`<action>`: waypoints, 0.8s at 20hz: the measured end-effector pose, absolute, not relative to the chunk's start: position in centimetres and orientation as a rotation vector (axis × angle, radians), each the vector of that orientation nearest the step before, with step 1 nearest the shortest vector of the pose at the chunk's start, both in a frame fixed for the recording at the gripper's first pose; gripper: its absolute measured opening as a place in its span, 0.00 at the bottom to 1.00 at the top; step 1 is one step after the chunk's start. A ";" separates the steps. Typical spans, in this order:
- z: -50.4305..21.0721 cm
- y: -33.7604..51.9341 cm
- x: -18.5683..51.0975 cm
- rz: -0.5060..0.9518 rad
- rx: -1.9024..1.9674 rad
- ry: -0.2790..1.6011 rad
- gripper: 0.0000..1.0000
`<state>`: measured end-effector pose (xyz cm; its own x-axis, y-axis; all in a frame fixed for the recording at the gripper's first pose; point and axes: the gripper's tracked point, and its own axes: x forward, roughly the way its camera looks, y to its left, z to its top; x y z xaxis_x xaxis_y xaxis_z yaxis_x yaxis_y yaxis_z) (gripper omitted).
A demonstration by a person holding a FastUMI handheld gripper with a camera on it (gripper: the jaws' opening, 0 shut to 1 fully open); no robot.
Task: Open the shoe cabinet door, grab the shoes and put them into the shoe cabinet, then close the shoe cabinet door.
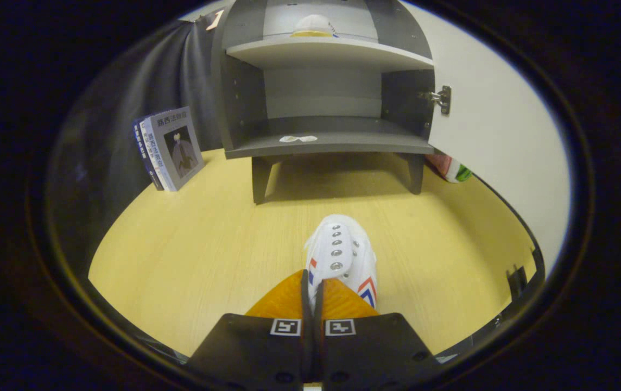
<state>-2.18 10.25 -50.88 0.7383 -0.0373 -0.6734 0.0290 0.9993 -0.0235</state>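
Gripper view, looking forward along the two fingers over a pale wooden tabletop [191, 255].

The gripper [312, 290] sits at six o'clock. Its two fingers are drawn almost together, with only a thin slit between them, and they pinch the rear edge of a white sneaker [343, 255]. The sneaker points away toward twelve o'clock, showing a row of metal eyelets down its tongue and red and blue chevron stripes on its sides. It sits just ahead of the fingertips, above the tabletop; whether its sole touches the wood cannot be told.

Beyond the shoe, at twelve o'clock, stands a grey shoe cabinet [327, 141] on short legs. Its white door [500, 136] is swung open toward two o'clock, hung on a metal hinge [443, 99]. Inside, the lower shelf holds only a small white label [298, 139] near its front edge. On the upper shelf [332, 54] rests a second white shoe [313, 25] with a yellowish sole, seen partly.

At ten o'clock, left of the cabinet, two books [169, 149] lean upright against the dark cloth wall. At two o'clock, behind the lower corner of the door, part of a red, white and green object [451, 168] peeks out; what it is cannot be told.
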 end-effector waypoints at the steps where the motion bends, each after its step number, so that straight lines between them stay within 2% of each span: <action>1: -50.2 10.0 -2.1 -0.043 -0.010 0.734 0.02; 6: -43.9 9.2 -0.9 -0.064 -0.011 0.680 0.02; 16: -24.7 7.1 5.8 -0.126 -0.079 0.405 0.02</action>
<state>5.76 7.06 -24.73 0.9117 -0.1376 -0.3872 0.1061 0.9891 -0.1018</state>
